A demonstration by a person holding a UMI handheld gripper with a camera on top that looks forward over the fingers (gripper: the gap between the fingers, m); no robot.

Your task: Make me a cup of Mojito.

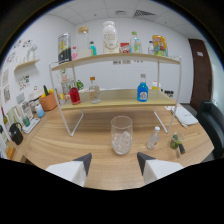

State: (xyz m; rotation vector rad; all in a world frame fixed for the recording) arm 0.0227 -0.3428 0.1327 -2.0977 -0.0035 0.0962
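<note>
Gripper view: L to R. Far left, an orange pot (48,101) w/ plant plus clutter at the table (95,172) edge, well clear of the work. Rack (116,60) stands behind: red bottle (74,94) and a clear one on its lower shelf, blue bottle (143,92) further right, jars and cartons up top, prob. the stock to draw from. Glass (121,134) sits on the table just ahead of the gripper (114,163), in line w/ the gap, holding what looks like ice, so I'd guess the base is in and liquids come next. Fingers spread apart, nothing held. Small bottle (154,138) just right of the glass, near enough to knock on reach. Green bits, maybe lime/mint, further right; can't tell which.
</note>
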